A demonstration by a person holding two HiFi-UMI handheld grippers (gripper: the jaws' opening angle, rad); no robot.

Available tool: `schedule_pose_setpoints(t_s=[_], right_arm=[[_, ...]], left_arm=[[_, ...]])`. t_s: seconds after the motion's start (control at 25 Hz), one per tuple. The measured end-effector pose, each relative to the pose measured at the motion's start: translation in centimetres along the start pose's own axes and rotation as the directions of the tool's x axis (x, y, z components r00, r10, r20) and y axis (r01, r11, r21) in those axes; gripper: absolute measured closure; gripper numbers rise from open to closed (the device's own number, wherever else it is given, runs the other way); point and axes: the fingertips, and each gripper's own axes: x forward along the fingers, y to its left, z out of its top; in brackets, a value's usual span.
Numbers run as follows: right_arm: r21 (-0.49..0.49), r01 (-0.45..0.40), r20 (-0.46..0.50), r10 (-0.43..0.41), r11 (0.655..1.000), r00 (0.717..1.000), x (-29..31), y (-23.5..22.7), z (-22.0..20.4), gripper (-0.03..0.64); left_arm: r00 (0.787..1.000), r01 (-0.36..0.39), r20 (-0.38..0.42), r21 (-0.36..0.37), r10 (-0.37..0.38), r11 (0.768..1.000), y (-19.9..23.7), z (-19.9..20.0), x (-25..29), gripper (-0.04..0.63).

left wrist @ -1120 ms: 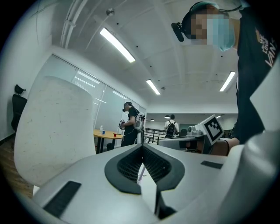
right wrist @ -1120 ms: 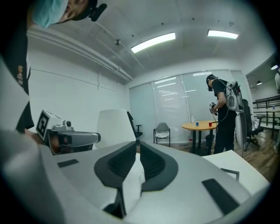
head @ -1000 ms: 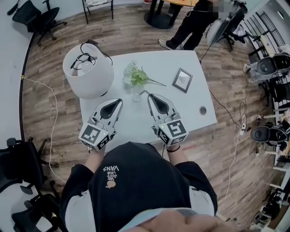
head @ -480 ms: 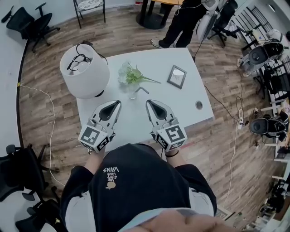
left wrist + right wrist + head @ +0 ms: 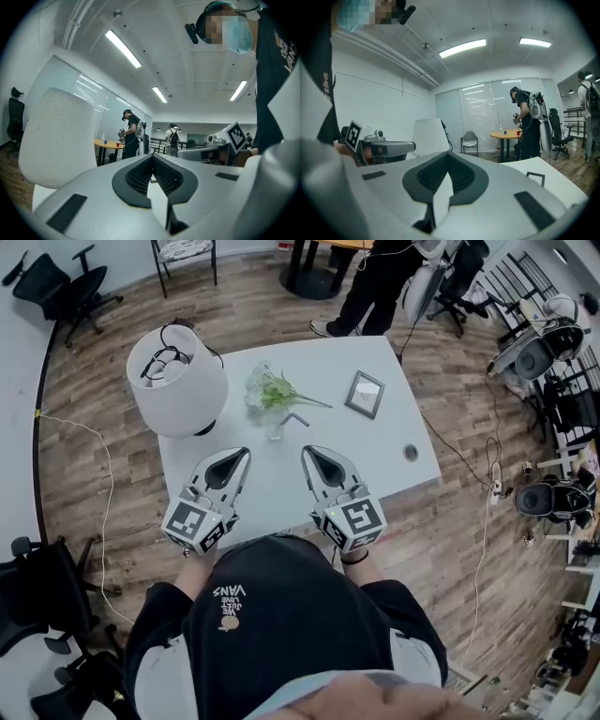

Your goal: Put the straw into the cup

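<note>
A small clear glass cup [image 5: 275,431] stands on the white table [image 5: 375,442], with green sprigs [image 5: 270,390] rising from it. A thin dark bent straw [image 5: 296,418] sticks up at the cup's right side; whether its foot is inside the cup I cannot tell. My left gripper [image 5: 246,453] [image 5: 151,157] and right gripper [image 5: 307,451] [image 5: 449,153] hover side by side over the near half of the table, short of the cup. Both point level, jaws shut, with nothing between them. The cup and straw are hidden in both gripper views.
A big white lampshade [image 5: 176,381] [image 5: 56,136] [image 5: 429,136] stands at the table's far left. A small picture frame [image 5: 364,395] [image 5: 536,178] lies at the far right, and a cable hole [image 5: 410,453] is near the right edge. A person [image 5: 375,277] stands beyond the table; office chairs surround it.
Both grippers have drawn back a little from the cup. The right one's tip was close to the straw a second ago and now stands clear of it.
</note>
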Motion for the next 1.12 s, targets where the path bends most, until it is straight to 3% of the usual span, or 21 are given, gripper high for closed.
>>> schedule_pose_setpoints(t_s=[1.12], right_arm=[[-0.004,0.005,-0.015,-0.005,1.000,1.000,-0.73,-0.08,-0.59,0.600]], left_arm=[[1.000,0.011,0.006,-0.002,-0.011,1.000,-0.95,-0.19,0.05,0.584]])
